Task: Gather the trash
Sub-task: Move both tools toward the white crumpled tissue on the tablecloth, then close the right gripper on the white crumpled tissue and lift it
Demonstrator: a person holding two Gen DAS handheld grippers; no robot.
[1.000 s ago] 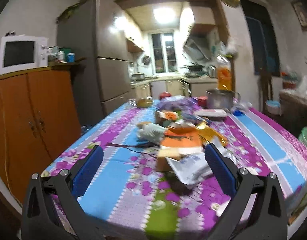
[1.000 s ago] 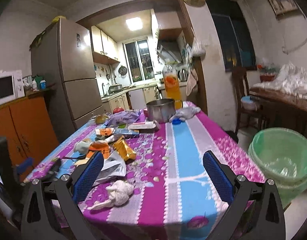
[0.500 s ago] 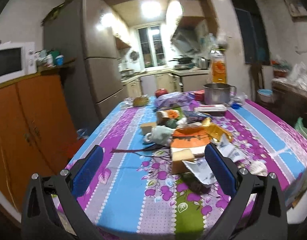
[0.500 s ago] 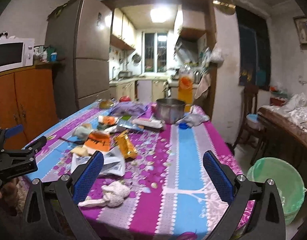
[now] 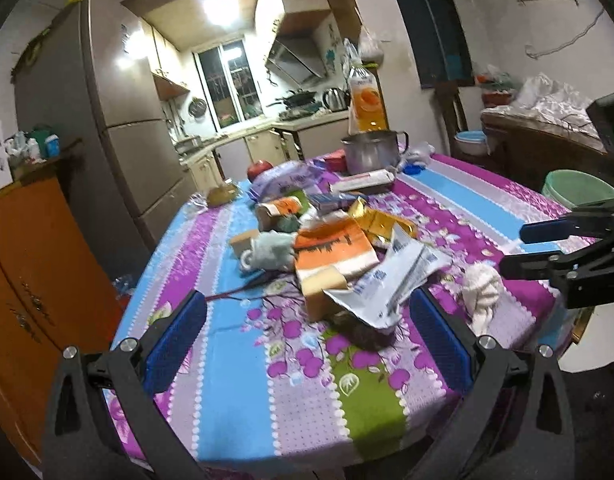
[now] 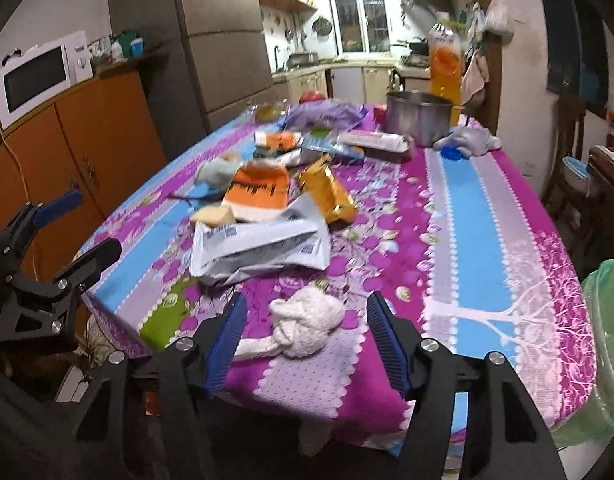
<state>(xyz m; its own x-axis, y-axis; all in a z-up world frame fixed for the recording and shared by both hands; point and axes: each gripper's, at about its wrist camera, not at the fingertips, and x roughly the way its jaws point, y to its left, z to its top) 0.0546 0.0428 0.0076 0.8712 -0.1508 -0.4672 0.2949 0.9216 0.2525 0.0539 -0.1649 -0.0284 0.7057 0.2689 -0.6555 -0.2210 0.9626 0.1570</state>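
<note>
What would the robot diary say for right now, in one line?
task: collect trash | right gripper: open around white crumpled tissue, not gripping | left gripper: open, empty | green bin: beside table

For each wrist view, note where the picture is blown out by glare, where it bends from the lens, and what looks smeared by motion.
Left wrist view: the ceiling light blows out white, the fridge bows with fisheye curvature, and the orange carton looks slightly smeared. Right wrist view: the white wrapper is motion-blurred, its print unreadable; the crumpled tissue between the right gripper fingers stays fairly sharp; corners vignette to black.
</note>
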